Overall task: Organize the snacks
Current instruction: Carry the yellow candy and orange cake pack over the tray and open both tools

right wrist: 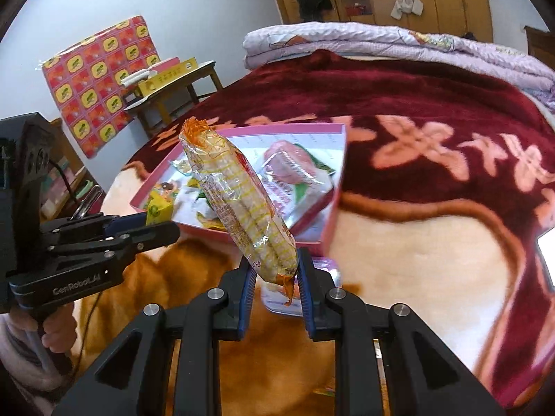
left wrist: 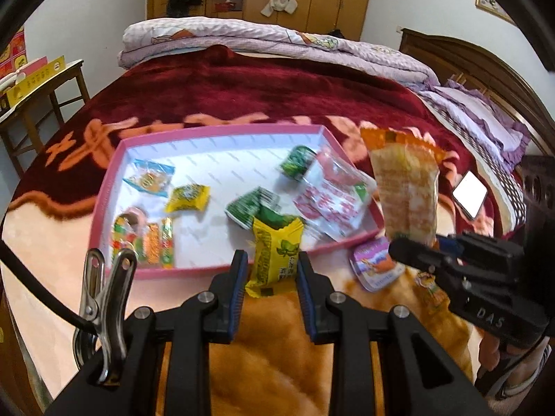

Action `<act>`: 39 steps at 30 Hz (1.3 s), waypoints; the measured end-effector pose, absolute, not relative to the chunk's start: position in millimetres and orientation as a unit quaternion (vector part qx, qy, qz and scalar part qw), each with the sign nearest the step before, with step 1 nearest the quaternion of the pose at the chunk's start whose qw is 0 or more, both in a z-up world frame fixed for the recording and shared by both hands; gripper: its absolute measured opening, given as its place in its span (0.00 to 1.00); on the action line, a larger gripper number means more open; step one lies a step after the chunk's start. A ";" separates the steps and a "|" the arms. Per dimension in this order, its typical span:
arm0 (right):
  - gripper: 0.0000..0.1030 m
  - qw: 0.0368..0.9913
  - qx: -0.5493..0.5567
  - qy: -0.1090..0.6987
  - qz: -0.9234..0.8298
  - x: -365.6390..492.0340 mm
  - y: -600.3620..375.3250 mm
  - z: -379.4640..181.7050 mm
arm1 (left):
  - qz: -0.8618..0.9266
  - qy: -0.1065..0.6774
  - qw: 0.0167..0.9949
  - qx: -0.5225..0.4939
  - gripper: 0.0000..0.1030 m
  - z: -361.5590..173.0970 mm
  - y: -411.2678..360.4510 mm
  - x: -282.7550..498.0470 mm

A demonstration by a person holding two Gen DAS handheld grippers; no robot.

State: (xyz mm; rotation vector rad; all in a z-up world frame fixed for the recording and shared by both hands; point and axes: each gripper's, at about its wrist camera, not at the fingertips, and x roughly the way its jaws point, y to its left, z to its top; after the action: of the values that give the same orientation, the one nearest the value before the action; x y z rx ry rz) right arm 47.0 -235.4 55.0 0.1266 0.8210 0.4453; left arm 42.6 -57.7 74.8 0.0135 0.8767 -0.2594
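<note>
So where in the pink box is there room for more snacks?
The pink box has bare white floor along its far edge, between the blue candy and the green packet, and in the middle by the yellow candy. The near-left corner and the right side, under the red-and-white bag, are crowded.

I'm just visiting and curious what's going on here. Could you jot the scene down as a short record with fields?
Setting: bed with a dark red blanket
Container: pink-rimmed tray holding several wrapped snacks
Left gripper: shut on a yellow snack packet
Right gripper: shut on the lower end of a long orange-ended cracker pack
Still outside tray: small purple-lidded cup, beside the tray
Also on bed: phone, folded quilt
</note>
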 end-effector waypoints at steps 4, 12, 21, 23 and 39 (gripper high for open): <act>0.23 0.887 0.065 0.404 0.212 60.7 -223.5 56.2 | -0.112 0.422 0.900 0.003 0.28 76.3 -47.1 55.7; 0.23 0.880 0.081 0.415 0.218 83.7 -203.6 55.3 | -0.092 0.421 0.902 -0.002 0.28 75.3 -29.7 82.6; 0.23 0.881 0.074 0.417 0.210 105.4 -186.0 55.3 | -0.082 0.420 0.904 0.010 0.28 68.8 -28.7 106.6; 0.23 0.880 0.073 0.419 0.212 109.4 -182.2 54.7 | -0.084 0.421 0.903 0.010 0.28 67.5 -29.0 110.8; 0.31 0.885 0.071 0.404 0.220 110.3 -169.1 58.2 | -0.080 0.427 0.901 0.009 0.32 63.3 -26.6 119.2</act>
State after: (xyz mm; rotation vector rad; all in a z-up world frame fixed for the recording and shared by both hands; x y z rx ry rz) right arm 110.3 -169.1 58.2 0.1470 0.8400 0.4571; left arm 119.2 -26.6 63.3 0.0178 0.8842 -0.1654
